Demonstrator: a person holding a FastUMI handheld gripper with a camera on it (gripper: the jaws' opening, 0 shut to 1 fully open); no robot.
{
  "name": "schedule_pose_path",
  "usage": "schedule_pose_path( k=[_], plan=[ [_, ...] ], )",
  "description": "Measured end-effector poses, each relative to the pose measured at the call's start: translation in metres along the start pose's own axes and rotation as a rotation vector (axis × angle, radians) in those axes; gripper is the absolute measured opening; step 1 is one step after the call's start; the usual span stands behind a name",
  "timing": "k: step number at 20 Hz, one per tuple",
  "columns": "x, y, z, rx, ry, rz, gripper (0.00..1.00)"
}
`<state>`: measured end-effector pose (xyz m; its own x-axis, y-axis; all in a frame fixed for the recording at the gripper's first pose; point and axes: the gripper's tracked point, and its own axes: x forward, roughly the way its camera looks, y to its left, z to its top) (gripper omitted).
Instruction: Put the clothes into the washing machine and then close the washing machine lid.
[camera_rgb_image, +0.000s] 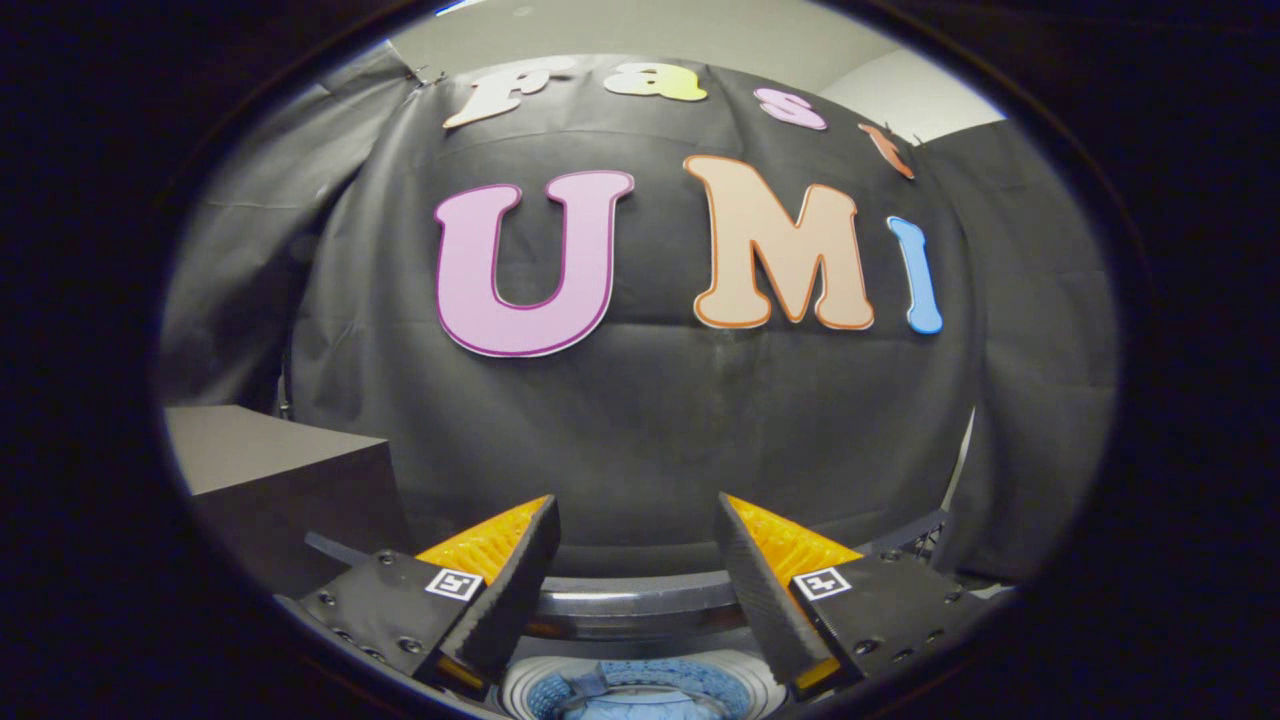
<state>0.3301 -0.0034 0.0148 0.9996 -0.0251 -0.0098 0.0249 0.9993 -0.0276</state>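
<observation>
My gripper (637, 520) is open, its two orange-and-black fingers (500, 560) spread wide with nothing between them. It is held high and looks level at the booth wall. Below the fingers lies the washing machine's round opening (640, 695), with a pale rim around it and blue cloth (640, 705) inside the drum. A dark curved band with a shiny edge, seemingly the raised lid (640, 600), stands just beyond the opening between the fingers.
A dark box-like block with a grey top (270, 470) stands to the left of the fingers. A black frame part (915, 535) shows behind the right finger. The booth wall hangs close beyond the machine.
</observation>
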Motion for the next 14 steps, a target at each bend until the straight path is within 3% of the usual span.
schedule_pose_path(
  k=[6,14],
  plan=[
    [-0.022,-0.008,-0.047,-0.025,0.138,0.04,0.97],
    [-0.056,-0.032,-0.059,0.028,0.151,0.045,0.97]
  ],
)
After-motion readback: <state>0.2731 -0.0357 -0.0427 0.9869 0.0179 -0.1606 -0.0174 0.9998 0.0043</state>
